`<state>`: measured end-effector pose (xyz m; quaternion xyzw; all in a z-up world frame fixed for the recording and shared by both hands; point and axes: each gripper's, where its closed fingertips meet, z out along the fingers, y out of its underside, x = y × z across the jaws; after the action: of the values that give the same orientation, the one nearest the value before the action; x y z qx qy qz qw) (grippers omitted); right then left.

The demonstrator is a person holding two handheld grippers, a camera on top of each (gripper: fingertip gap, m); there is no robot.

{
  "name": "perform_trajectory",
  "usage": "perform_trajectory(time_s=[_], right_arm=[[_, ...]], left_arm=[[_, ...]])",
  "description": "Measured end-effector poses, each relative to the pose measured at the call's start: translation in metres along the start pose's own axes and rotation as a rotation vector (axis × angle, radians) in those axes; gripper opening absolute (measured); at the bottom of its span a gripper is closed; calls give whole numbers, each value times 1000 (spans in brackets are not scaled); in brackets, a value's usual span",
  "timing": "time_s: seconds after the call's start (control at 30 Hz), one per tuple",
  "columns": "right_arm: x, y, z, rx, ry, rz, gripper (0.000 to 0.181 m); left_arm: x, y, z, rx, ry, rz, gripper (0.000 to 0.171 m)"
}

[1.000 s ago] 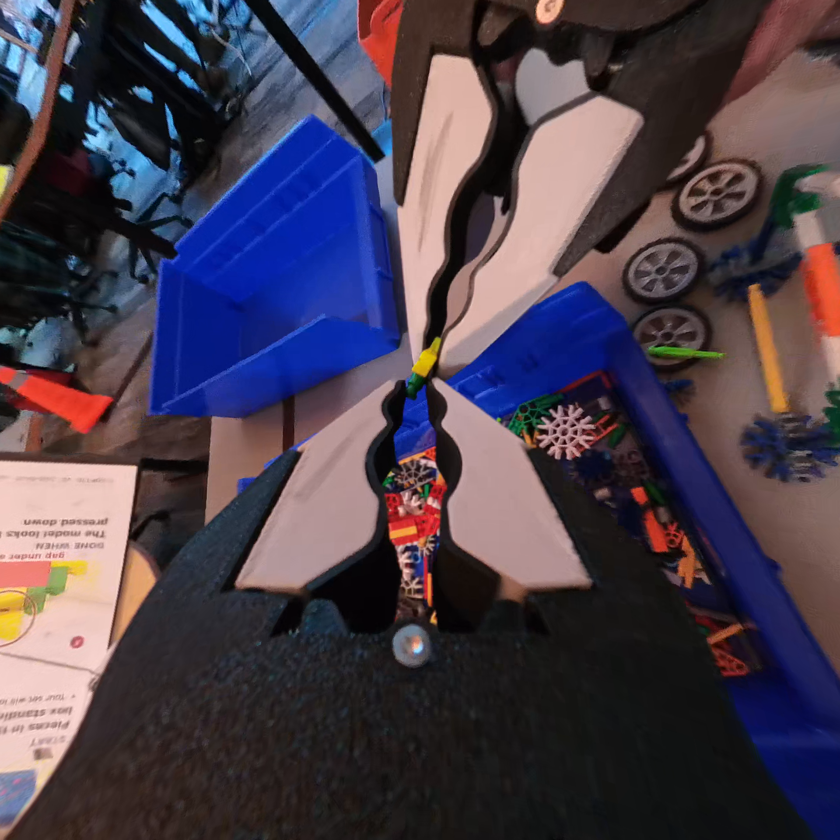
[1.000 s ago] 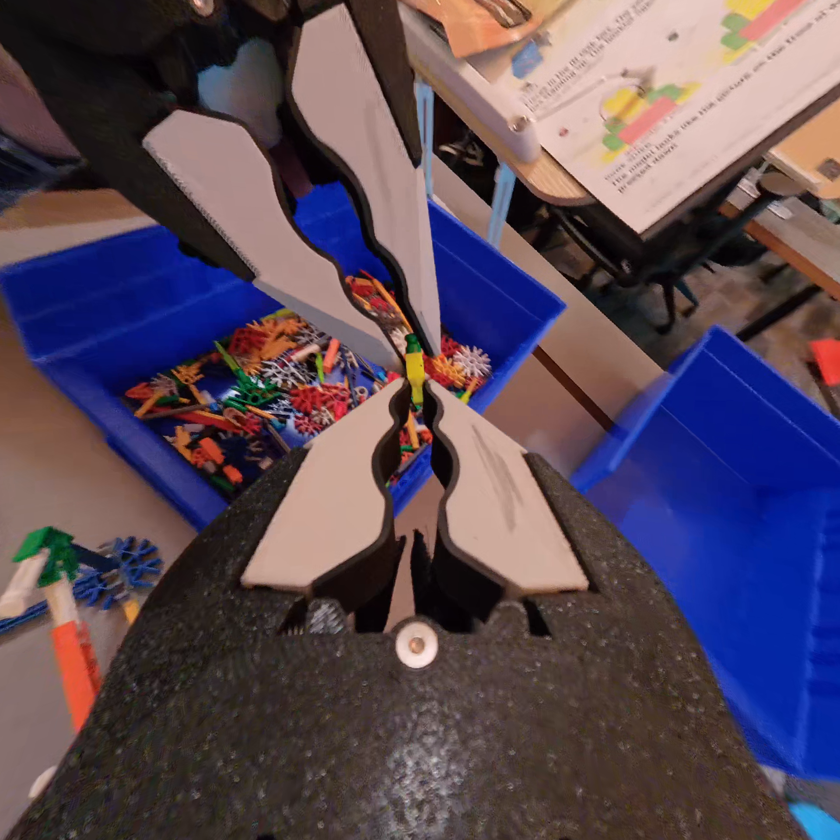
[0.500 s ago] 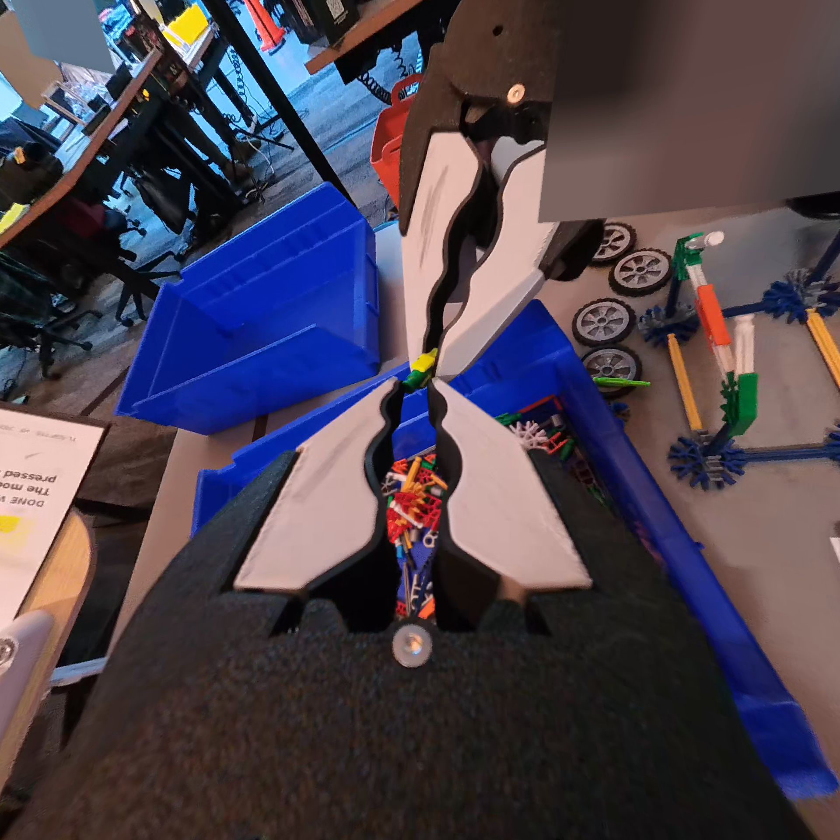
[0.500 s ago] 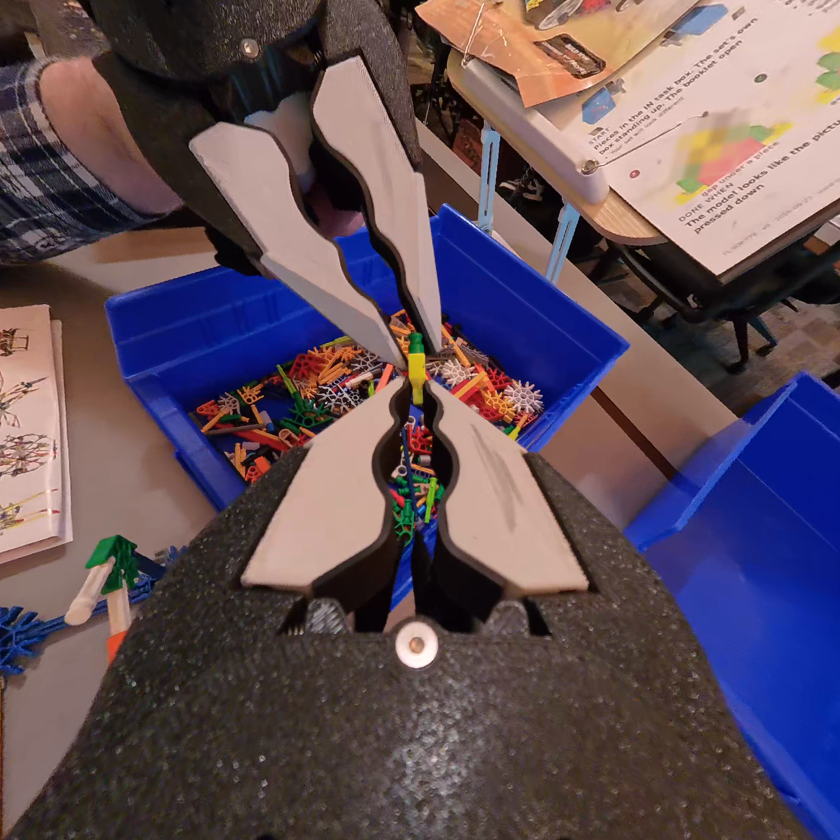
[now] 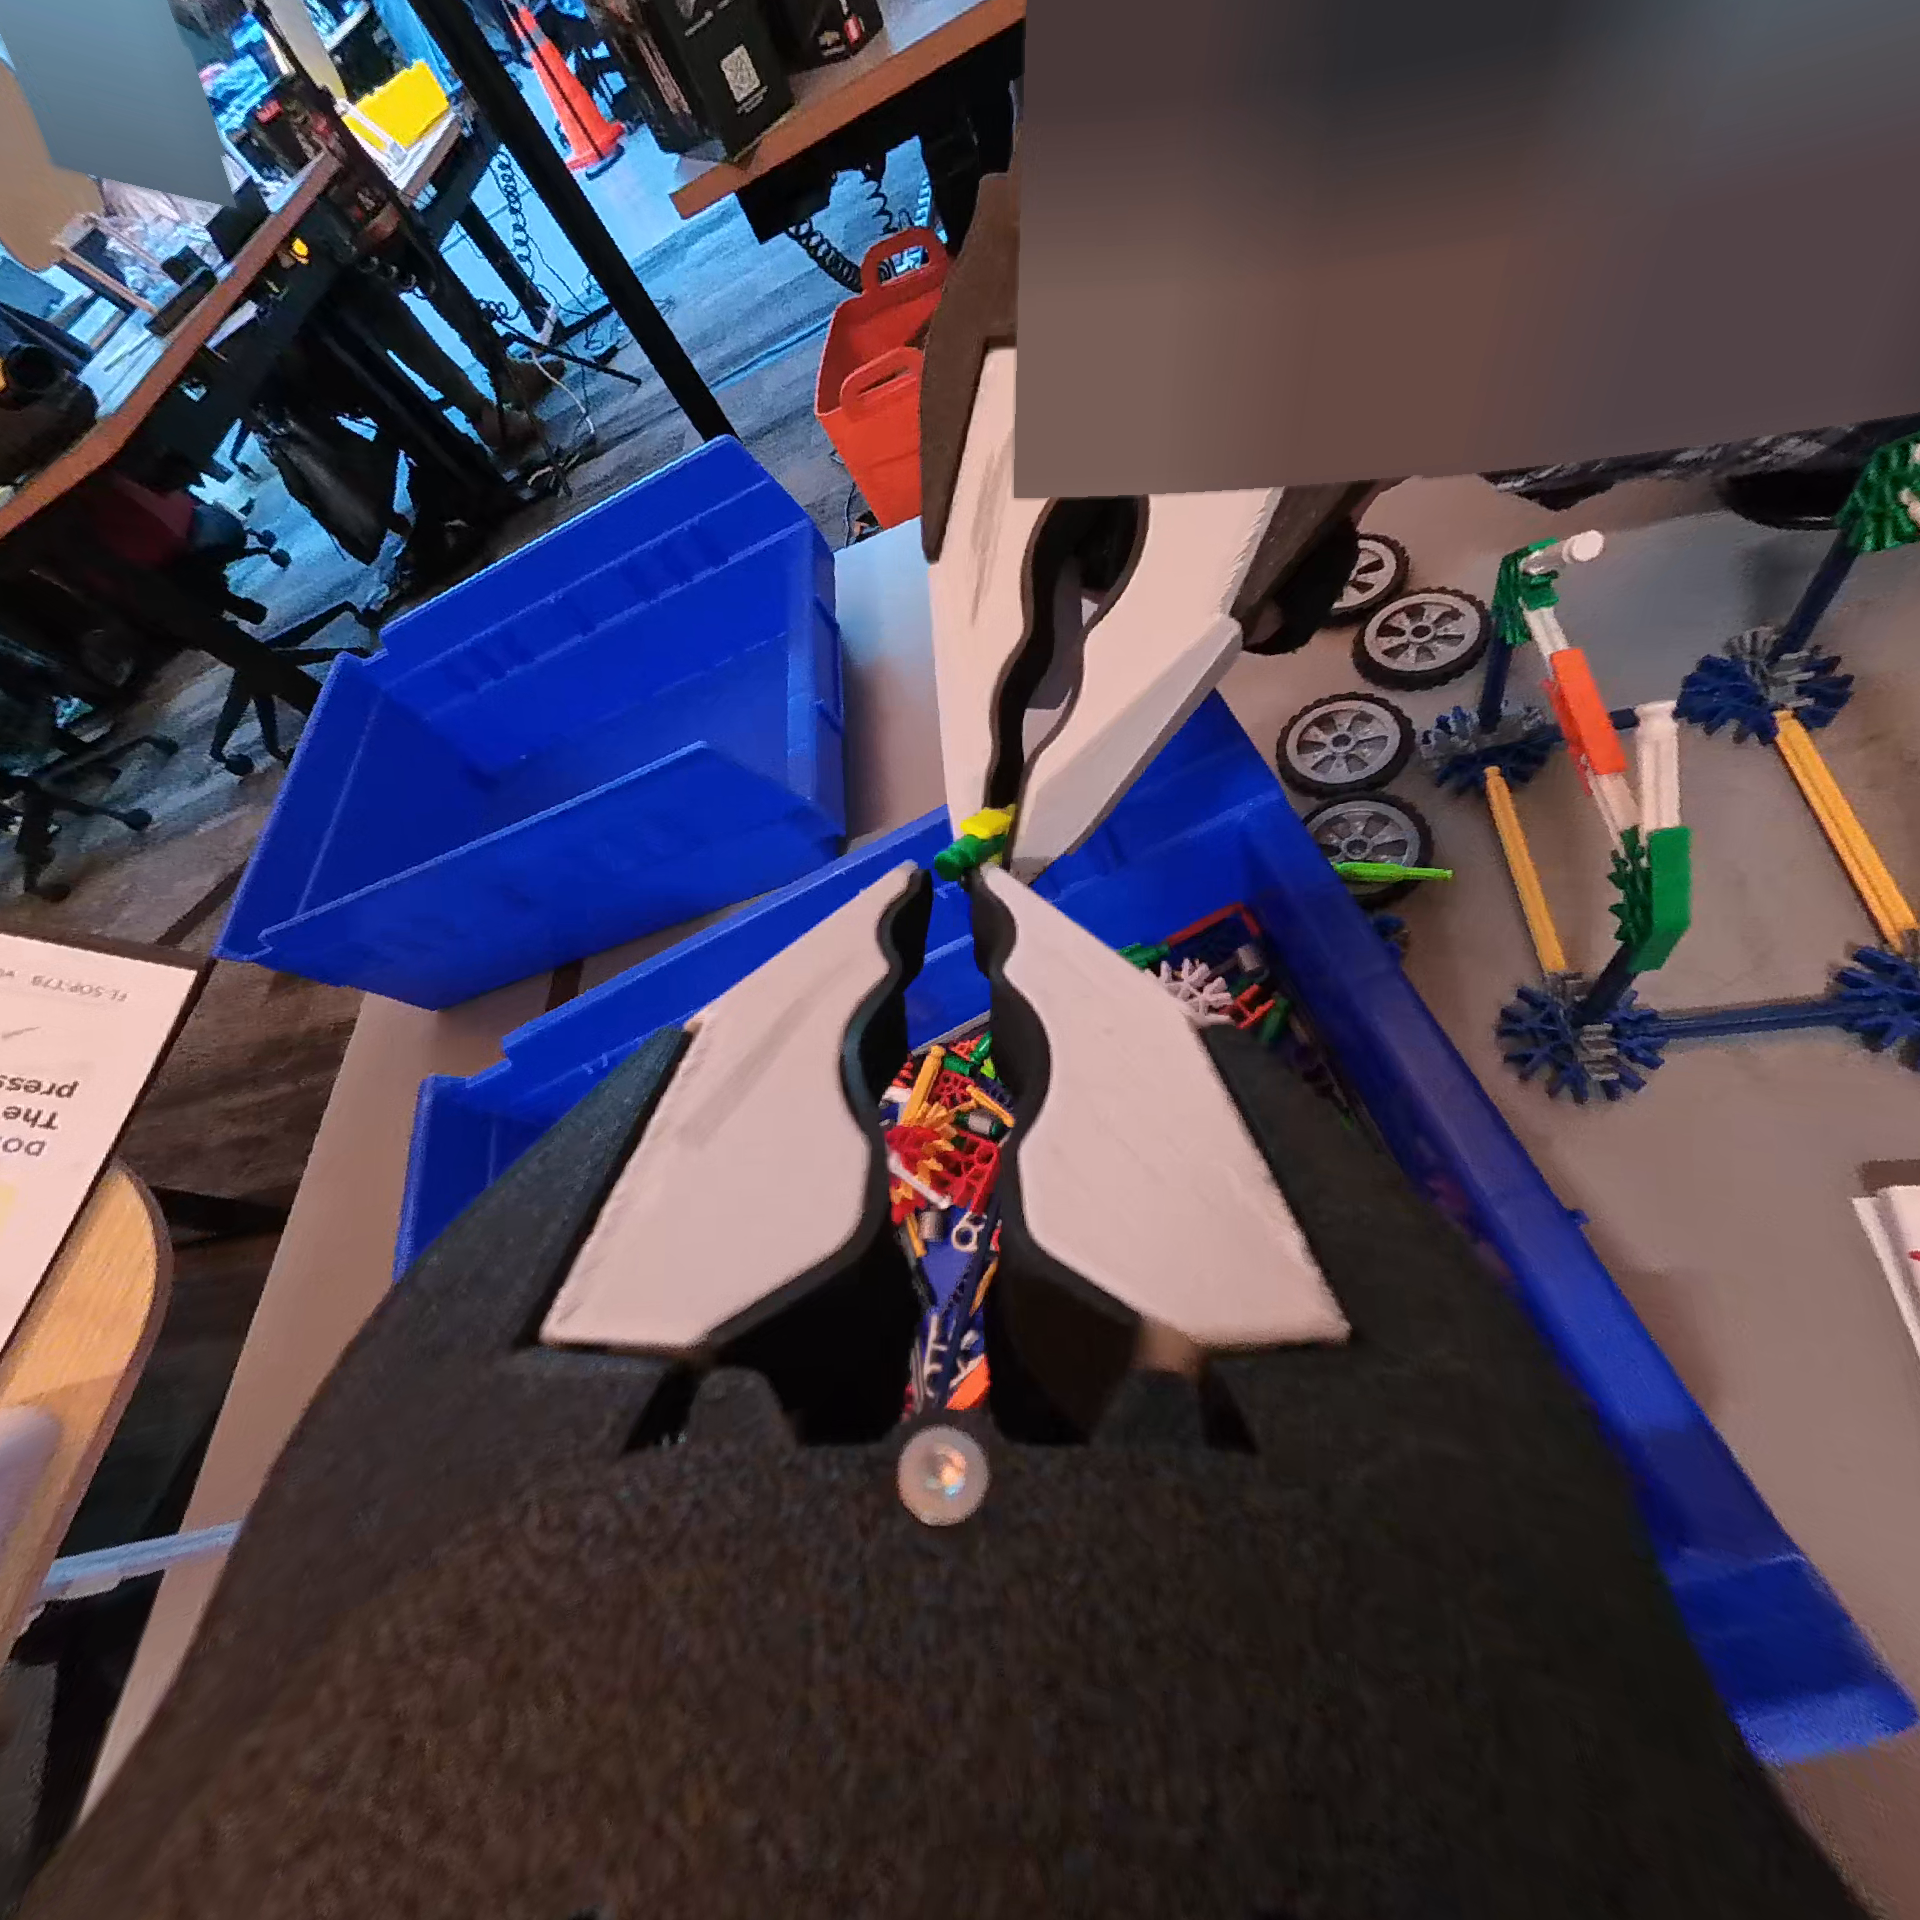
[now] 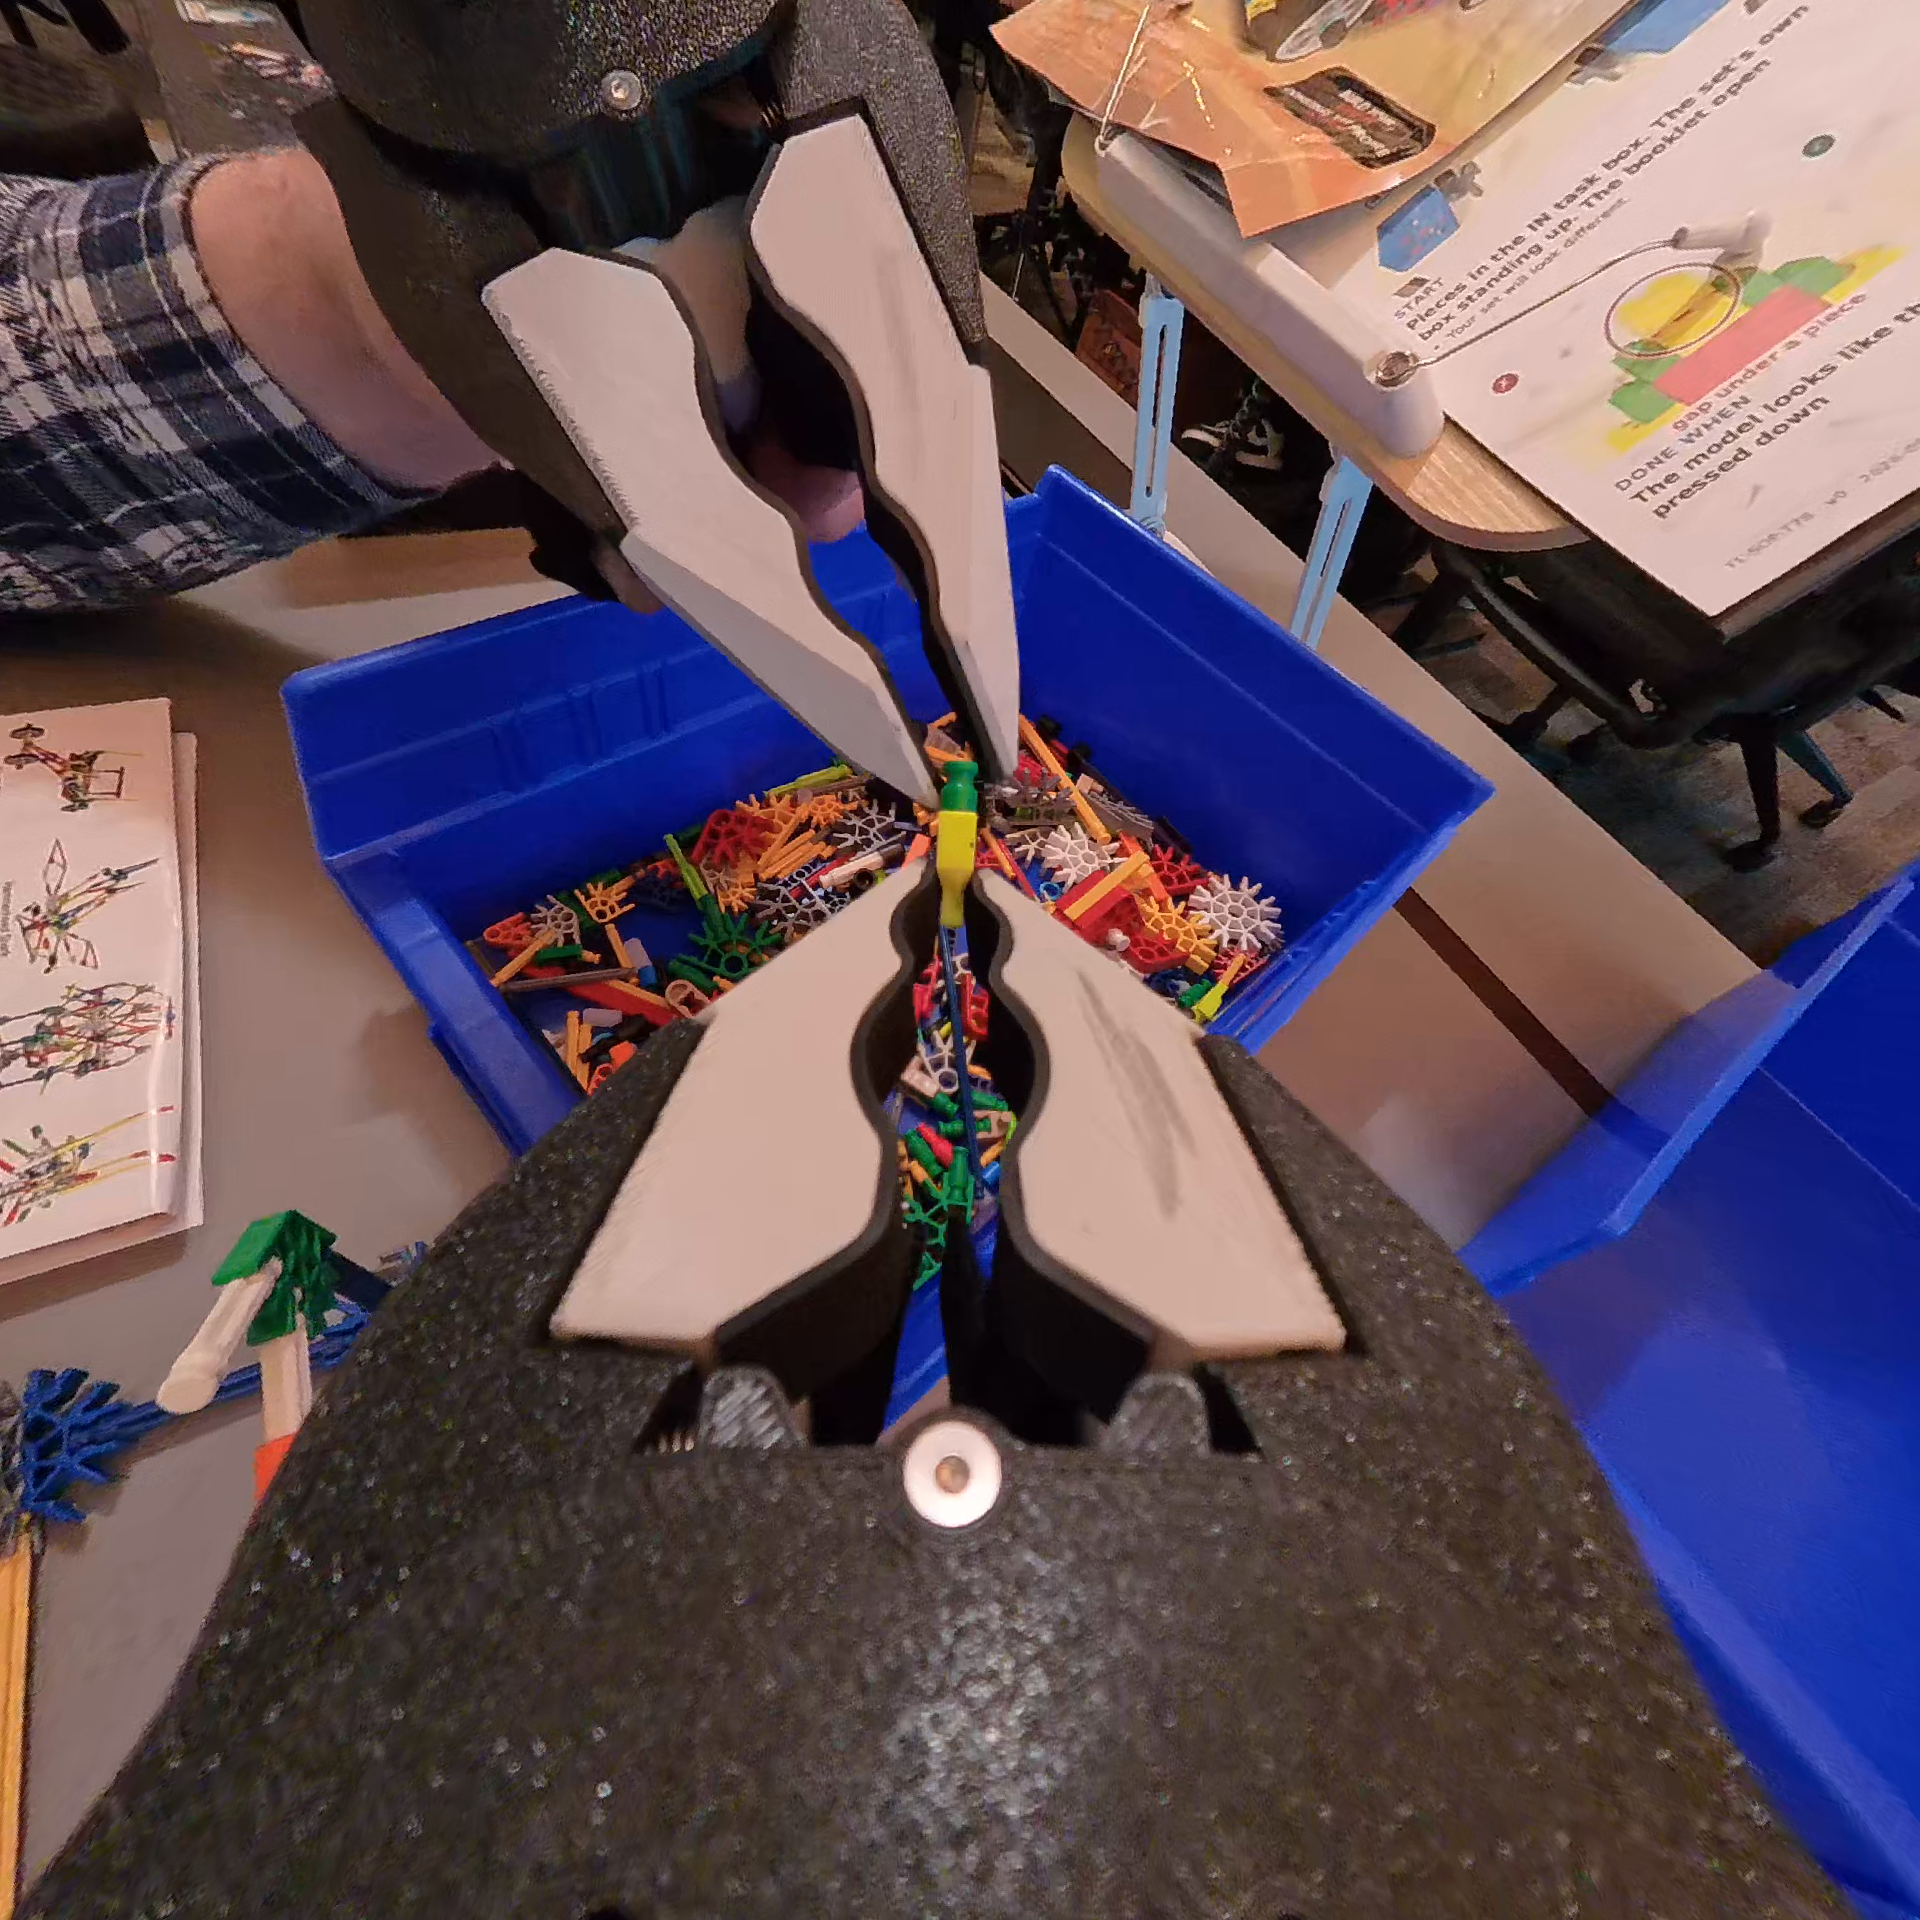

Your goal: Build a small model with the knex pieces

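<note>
glossy plastic bin (image 6: 1195, 665), matt foam tool (image 6: 951, 883)

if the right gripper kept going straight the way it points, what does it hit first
Probably the left gripper. The right gripper is shut on a yellow piece whose green end sits at the left gripper's tips, above the blue bin of parts. Depth is unclear.

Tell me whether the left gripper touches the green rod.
Touching. In the right wrist view the left gripper has its tips closed on the green rod, while the right gripper pinches the yellow connector.

Right gripper (image 5: 1013, 831) body behind blur patch; booklet (image 6: 88, 977) cut off at left edge.
</note>
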<state>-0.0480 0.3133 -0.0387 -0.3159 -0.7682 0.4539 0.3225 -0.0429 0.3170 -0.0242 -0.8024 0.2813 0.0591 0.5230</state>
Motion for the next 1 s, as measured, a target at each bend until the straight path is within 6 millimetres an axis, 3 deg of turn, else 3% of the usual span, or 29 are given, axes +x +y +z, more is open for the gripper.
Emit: perform_trajectory(time_s=[0.27,0.33,0.43,1.0], right_arm=[[-3,5,3,-22,-11,-19,3],[-6,7,6,-29,-17,-27,3],[-8,7,8,-33,-17,-36,3],[-7,6,6,-13,-21,-25,3]], left_arm=[[4,1,-1,10,45,-17,11],[10,-10,-4,74,91,-41,11],[8,4,-1,-30,58,14,7],[11,5,-1,-23,83,10,5]])
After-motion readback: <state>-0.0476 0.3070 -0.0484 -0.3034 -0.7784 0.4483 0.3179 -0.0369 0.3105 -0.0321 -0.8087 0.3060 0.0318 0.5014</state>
